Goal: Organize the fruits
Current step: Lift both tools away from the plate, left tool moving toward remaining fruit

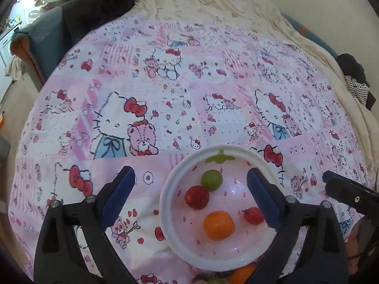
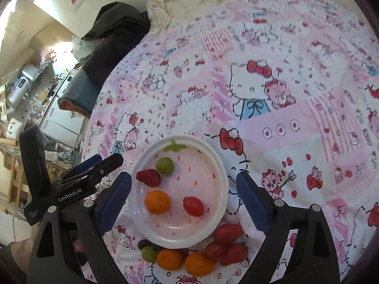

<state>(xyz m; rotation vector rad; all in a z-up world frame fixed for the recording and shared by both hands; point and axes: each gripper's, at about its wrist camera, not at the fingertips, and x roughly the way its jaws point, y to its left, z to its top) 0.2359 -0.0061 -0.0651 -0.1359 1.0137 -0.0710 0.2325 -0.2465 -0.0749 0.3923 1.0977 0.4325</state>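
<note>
A white strawberry-print bowl [image 2: 223, 172] rests on the pink cartoon-cat sheet. It holds a green fruit [image 2: 164, 165], a strawberry [image 2: 148, 177], an orange [image 2: 157, 202] and a red tomato [image 2: 193, 206]. My right gripper [image 2: 183, 177] is open above the bowl, its blue pads either side of it and nothing between them. My left gripper [image 1: 190, 175] is open too, over the bowl's [image 1: 165, 196] left half, and holds nothing. Loose fruit lies just in front of the bowl: two oranges [image 2: 170, 259], a strawberry [image 2: 234, 254], red tomatoes [image 2: 228, 233], and green and dark grapes [image 2: 149, 253].
The patterned sheet [image 1: 189, 94] covers a bed, with a cream blanket [image 1: 213, 4] bunched at the far end. Dark clothing [image 2: 118, 28] lies on a blue seat beyond the left edge. Shelves and clutter [image 2: 23, 90] stand further left. Striped cloth [image 1: 358, 90] sits at the right edge.
</note>
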